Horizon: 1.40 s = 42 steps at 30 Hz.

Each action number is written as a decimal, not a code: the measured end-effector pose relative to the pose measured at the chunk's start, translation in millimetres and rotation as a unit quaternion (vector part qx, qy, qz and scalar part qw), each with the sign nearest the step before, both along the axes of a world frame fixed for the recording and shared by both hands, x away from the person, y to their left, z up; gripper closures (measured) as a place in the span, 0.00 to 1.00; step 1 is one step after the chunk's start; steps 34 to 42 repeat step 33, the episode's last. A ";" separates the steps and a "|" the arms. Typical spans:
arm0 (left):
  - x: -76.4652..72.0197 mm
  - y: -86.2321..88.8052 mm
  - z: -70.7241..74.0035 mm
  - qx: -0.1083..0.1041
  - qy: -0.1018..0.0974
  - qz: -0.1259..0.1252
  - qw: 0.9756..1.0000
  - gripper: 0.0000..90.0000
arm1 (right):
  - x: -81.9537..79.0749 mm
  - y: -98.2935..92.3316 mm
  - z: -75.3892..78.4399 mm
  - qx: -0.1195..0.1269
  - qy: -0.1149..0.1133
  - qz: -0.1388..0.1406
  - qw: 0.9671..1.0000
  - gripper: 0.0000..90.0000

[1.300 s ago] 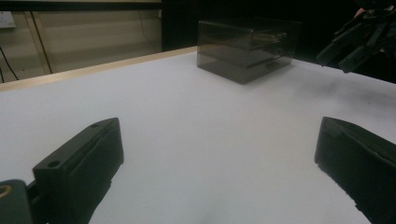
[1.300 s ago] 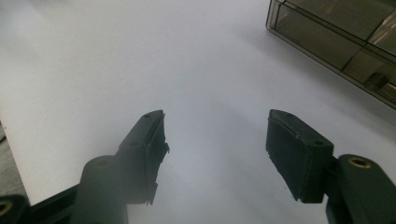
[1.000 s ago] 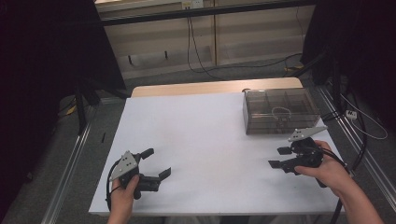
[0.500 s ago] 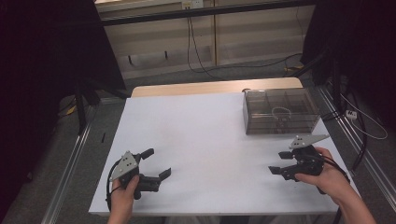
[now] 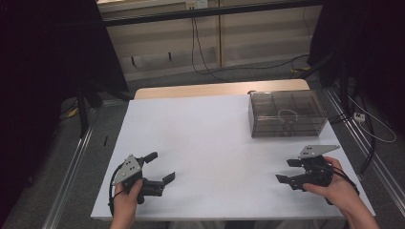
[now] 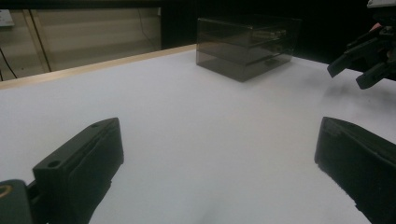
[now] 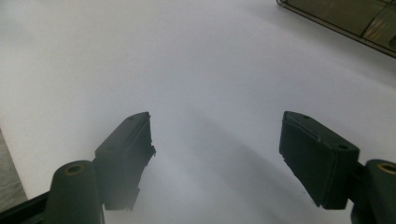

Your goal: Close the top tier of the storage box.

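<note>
On the white table (image 5: 215, 138), my left gripper (image 5: 161, 166) rests at the near left, a hand around its body. Its jaws stand wide open over bare white surface in the left gripper view (image 6: 219, 135). My right gripper (image 5: 284, 171) is held at the near right, pointing left. Its jaws have just been opening, and they stand open with nothing between them in the right gripper view (image 7: 215, 126). The left gripper view also shows the right gripper (image 6: 362, 60) far off at the upper right.
A smoky see-through compartment box (image 5: 288, 114) stands at the table's far right, beyond my right gripper; a pale loop shows through its lid. It also appears as the box (image 6: 247, 44) and the box (image 7: 345, 18). Cables run across the floor behind the table.
My right gripper has come a little nearer the table's front edge. The left gripper has stayed where it was.
</note>
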State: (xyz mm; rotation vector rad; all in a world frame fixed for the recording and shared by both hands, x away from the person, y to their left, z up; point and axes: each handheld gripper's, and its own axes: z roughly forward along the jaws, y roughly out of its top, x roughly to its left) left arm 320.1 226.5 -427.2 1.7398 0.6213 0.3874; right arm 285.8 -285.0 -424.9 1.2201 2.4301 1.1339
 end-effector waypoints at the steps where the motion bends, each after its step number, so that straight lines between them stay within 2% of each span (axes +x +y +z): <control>1: -0.1 -0.2 -0.1 -0.001 0.001 0.000 1.000 0.02 | -0.8 0.0 0.1 -0.001 -0.002 0.000 1.000 0.28; 9: -0.6 -0.6 0.2 0.001 -0.001 -0.001 1.000 0.02 | -6.0 0.7 1.6 -0.006 -0.010 0.000 1.000 0.28; 17: -1.7 -1.9 0.7 0.003 -0.003 -0.004 1.000 0.02 | -12.2 -0.1 -3.0 0.000 -0.010 -0.004 1.000 0.28; 26: -1.1 -1.8 0.0 0.002 -0.002 -0.002 1.000 0.02 | -18.3 3.5 -4.5 0.001 -0.009 0.005 1.000 0.27; 42: -1.1 -2.4 -1.3 0.001 0.002 -0.002 1.000 0.02 | -18.4 5.2 -5.9 0.001 -0.010 0.009 1.000 0.26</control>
